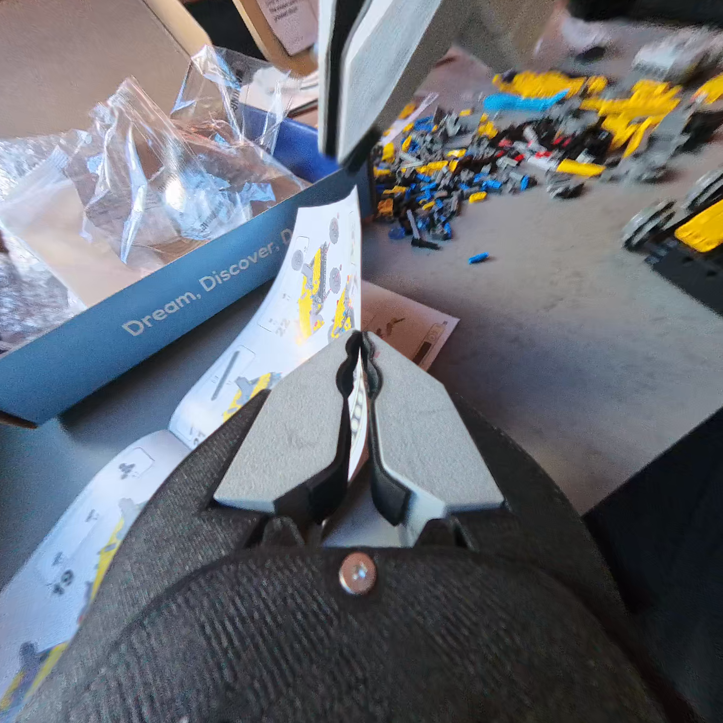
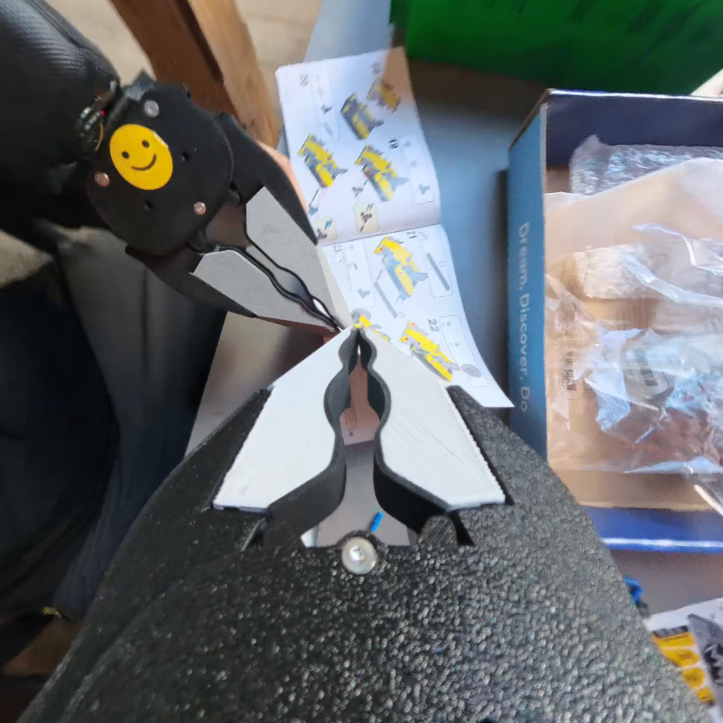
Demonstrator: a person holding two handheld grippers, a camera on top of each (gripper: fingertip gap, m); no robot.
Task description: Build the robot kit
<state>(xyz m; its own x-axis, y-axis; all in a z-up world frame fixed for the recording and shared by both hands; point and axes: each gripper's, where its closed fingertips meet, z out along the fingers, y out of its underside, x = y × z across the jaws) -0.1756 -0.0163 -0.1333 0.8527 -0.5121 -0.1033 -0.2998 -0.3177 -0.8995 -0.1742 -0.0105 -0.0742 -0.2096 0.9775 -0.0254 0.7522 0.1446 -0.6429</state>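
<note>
A white instruction booklet (image 1: 313, 281) with yellow model drawings lies open on the grey table (image 1: 547, 313), one page curling up. My left gripper (image 1: 360, 336) is shut on that page's edge, and the paper shows between its fingers. In the right wrist view the same page (image 2: 414, 281) runs right up to my right gripper (image 2: 358, 332), which is shut on its edge, a white sliver between its pads. The left gripper (image 2: 337, 326), with a yellow smiley disc, pinches the page just beyond it. The right gripper (image 1: 346, 158) shows above in the left wrist view.
A blue cardboard box (image 1: 156, 309) holding clear plastic bags (image 1: 156, 176) stands beside the booklet; it also shows in the right wrist view (image 2: 526, 274). A pile of yellow, blue and black bricks (image 1: 469, 168) and a yellow wheeled model (image 1: 688, 231) lie farther off. A lower page (image 1: 414, 332) lies flat. My hands' fingertips stand some 6 cm from each other.
</note>
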